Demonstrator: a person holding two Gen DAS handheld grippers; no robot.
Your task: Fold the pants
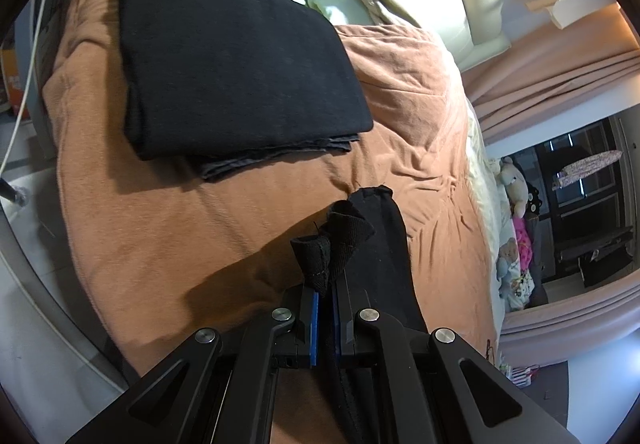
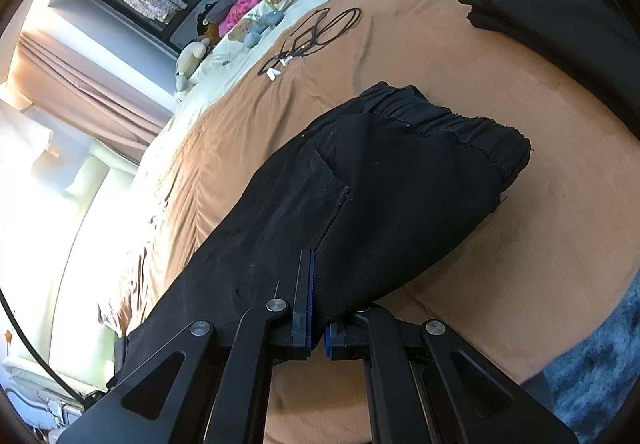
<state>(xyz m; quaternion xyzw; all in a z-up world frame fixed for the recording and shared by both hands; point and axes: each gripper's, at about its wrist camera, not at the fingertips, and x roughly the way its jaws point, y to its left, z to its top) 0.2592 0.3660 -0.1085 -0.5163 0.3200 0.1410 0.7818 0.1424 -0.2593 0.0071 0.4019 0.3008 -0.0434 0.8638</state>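
Note:
Black pants [image 2: 392, 179] lie across the orange blanket [image 2: 520, 91], the elastic waistband [image 2: 452, 119] at the far end. My right gripper [image 2: 318, 308] is shut on a fold of the pants' fabric near the hip. In the left wrist view my left gripper [image 1: 326, 296] is shut on a bunched black hem of the pants [image 1: 340, 236], whose leg runs back under the gripper. A pile of folded black clothes [image 1: 236, 67] rests on the blanket farther off, and shows as the folded pile [image 2: 540, 3] in the right wrist view.
The bed's orange blanket [image 1: 160, 228] fills most of both views. A black cable with a white plug [image 2: 312, 39] lies on it. Soft toys [image 2: 240, 19] and pillows [image 1: 340, 3] line the far side. Curtains [image 1: 560, 79] and a dark window stand beyond.

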